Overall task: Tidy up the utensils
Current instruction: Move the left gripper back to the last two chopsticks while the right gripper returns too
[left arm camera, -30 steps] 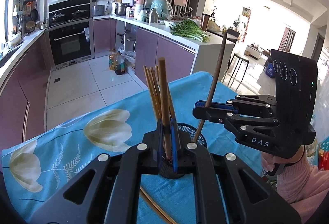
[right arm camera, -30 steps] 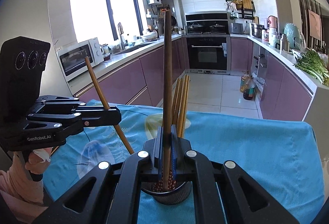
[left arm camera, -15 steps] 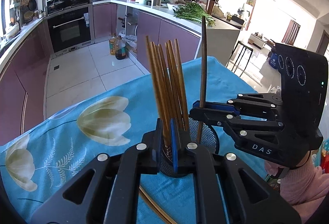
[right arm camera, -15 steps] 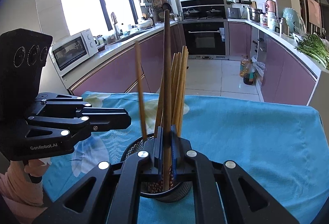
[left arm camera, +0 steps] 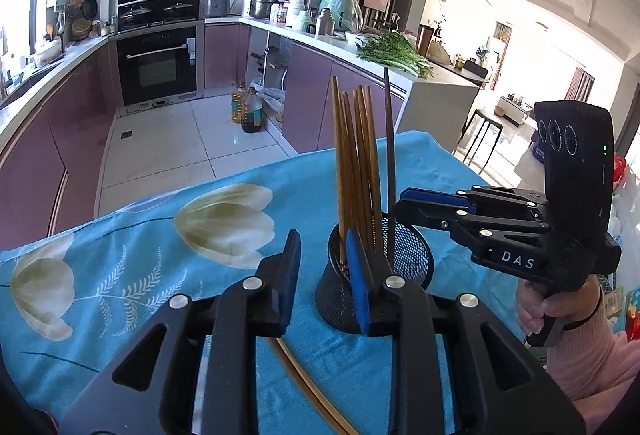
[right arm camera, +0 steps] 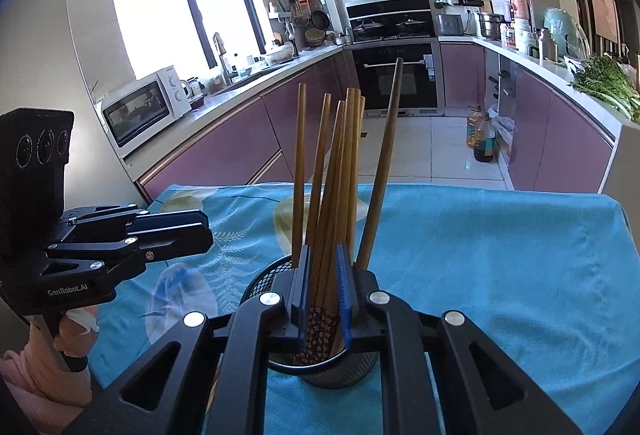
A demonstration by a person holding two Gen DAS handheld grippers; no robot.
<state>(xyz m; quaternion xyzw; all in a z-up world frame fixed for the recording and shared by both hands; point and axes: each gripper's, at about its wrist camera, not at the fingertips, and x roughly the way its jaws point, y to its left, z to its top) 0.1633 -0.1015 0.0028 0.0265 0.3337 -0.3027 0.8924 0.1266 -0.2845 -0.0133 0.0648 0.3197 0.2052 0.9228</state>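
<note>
The desk (left arm camera: 120, 275) is covered by a blue cloth (right arm camera: 480, 255) printed with pale tulips. A black mesh cup (left arm camera: 416, 267) of upright chopsticks (left arm camera: 356, 163) stands on it, near the right edge. One loose chopstick (left arm camera: 308, 387) lies flat on the cloth on the cup's near side.

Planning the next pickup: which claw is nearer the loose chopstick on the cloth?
Left. Left claw hovers over the chopstick; right claw sits beside the holder. Both jaws just opened, empty.

Home kitchen: built-in oven (left arm camera: 158, 65), microwave (right arm camera: 146, 109), purple cabinets (right arm camera: 560, 139), countertop greens (left arm camera: 394, 53)
</note>
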